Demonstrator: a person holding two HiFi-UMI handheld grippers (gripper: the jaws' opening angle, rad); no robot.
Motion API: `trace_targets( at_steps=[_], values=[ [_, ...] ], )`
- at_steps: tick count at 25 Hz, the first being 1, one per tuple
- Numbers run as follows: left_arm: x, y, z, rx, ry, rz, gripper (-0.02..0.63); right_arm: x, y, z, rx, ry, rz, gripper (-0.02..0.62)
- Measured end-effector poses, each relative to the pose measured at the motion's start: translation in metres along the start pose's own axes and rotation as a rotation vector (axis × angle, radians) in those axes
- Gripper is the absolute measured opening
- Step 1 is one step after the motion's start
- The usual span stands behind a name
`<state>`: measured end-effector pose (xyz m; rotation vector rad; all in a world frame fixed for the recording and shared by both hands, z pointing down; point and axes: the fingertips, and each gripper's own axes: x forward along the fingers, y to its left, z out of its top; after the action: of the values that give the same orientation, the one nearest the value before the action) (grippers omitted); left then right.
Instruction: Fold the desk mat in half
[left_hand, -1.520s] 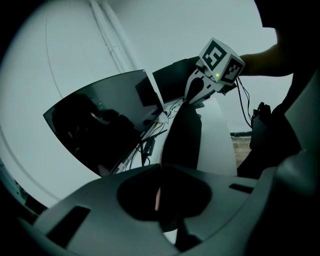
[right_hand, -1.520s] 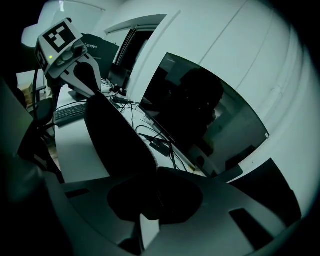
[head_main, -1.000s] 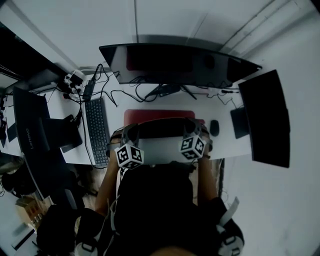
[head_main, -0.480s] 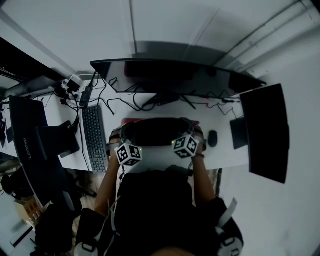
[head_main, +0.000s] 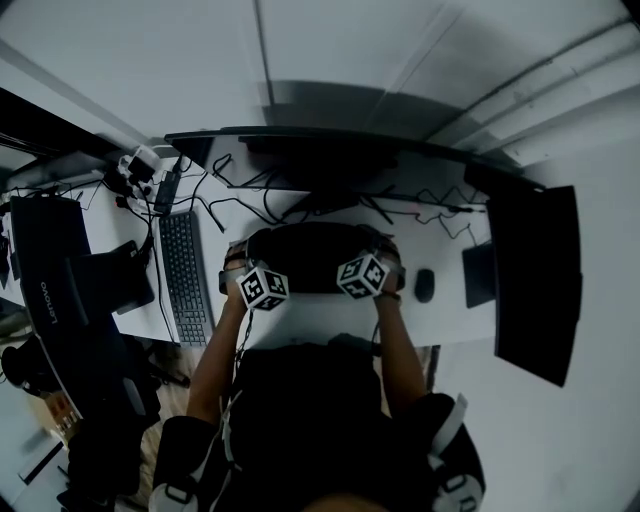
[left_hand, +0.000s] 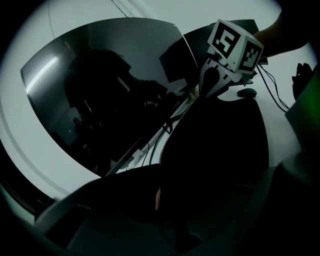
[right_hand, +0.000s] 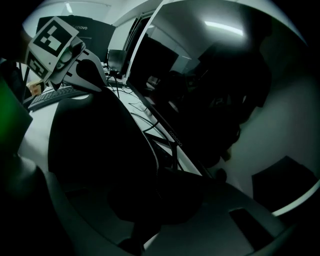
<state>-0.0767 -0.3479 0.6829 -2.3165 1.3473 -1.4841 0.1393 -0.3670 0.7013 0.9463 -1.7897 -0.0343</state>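
Observation:
The desk mat (head_main: 310, 255) lies on the white desk (head_main: 450, 318) before the curved monitor, showing only its black underside, its lifted edge doubled over toward the monitor. My left gripper (head_main: 243, 264) is shut on the mat's left corner, my right gripper (head_main: 384, 256) on its right corner. In the left gripper view the dark mat (left_hand: 215, 150) bulges up from my left gripper (left_hand: 157, 197), where a thin red sliver of its top side shows; the right gripper's marker cube (left_hand: 235, 45) stands beyond. The right gripper view shows the mat (right_hand: 100, 145) running from my right gripper (right_hand: 155, 200) to the left gripper's cube (right_hand: 52, 45).
A wide curved monitor (head_main: 340, 160) stands behind the mat with cables (head_main: 230, 200) under it. A keyboard (head_main: 185, 275) lies left, a mouse (head_main: 424, 285) and a dark tablet (head_main: 478, 270) right. Another monitor (head_main: 535, 275) stands at the right, a dark screen (head_main: 50, 290) at the left.
Both grippers have moved away from the person toward the monitor, carrying the mat's edge over. The red top side seen earlier is now covered by black underside.

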Motion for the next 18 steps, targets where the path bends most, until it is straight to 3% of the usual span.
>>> trace_targets(
  at_steps=[10, 18],
  values=[
    [0.054, -0.012, -0.022, -0.067, 0.08, 0.004, 0.023, 0.047, 0.007, -0.011, 0.003, 0.049, 0.027, 0.023],
    [0.074, -0.011, -0.03, -0.039, 0.121, 0.034, 0.035, 0.065, 0.011, -0.017, 0.029, 0.058, 0.022, 0.04]
  ],
)
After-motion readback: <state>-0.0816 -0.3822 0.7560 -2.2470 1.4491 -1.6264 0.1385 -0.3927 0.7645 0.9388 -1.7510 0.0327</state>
